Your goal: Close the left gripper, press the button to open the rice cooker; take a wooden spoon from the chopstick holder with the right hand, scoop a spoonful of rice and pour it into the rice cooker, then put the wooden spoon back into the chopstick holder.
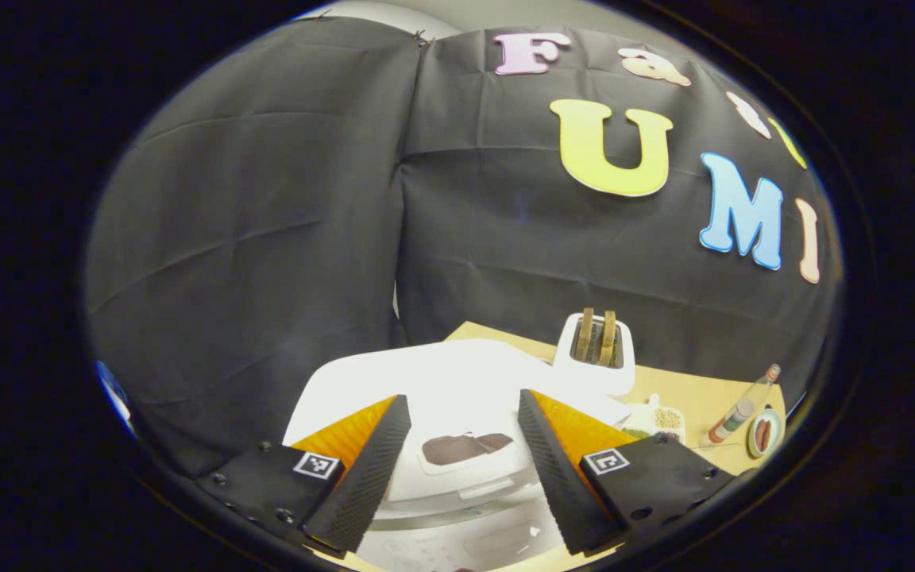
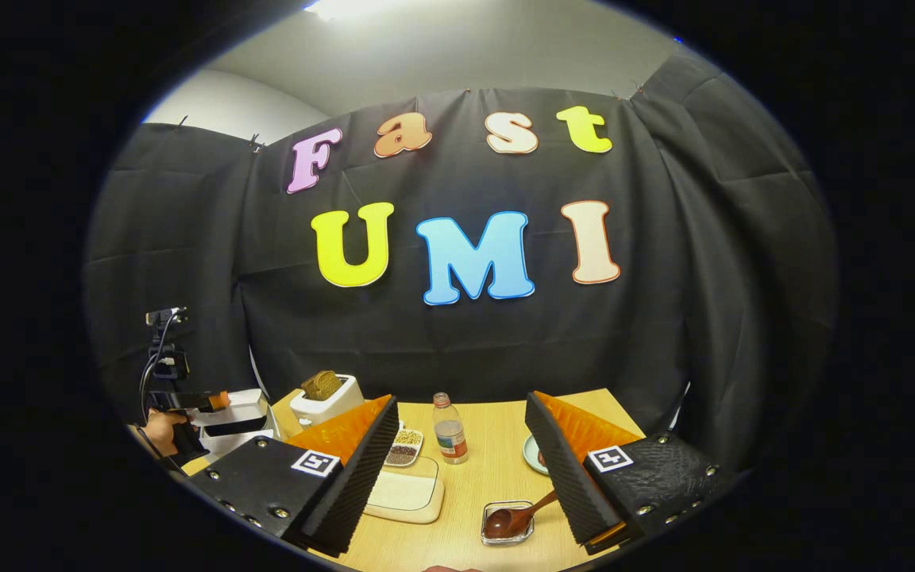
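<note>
The white rice cooker (image 1: 457, 381) sits right under my left gripper (image 1: 463, 397), its lid down and its dark button (image 1: 465, 447) between the two open fingers, with nothing gripped. In the right gripper view the cooker (image 2: 239, 417) stands at the far left, with a hand (image 2: 160, 429) holding the left gripper (image 2: 191, 403) over it. My right gripper (image 2: 461, 399) hangs open above the wooden table (image 2: 481, 485). A wooden spoon (image 2: 515, 516) rests with its bowl in a small clear dish (image 2: 505, 534), just inside the right finger. A divided dish of grains (image 2: 404, 447) lies behind.
A white toaster (image 1: 596, 349) with two toast slices stands behind the cooker. On the table are a small bottle (image 2: 449, 429), a pale flat board (image 2: 406, 492) and a small plate (image 2: 533, 454). A bottle (image 1: 743, 405) and a plate (image 1: 765, 433) lie far right in the left gripper view.
</note>
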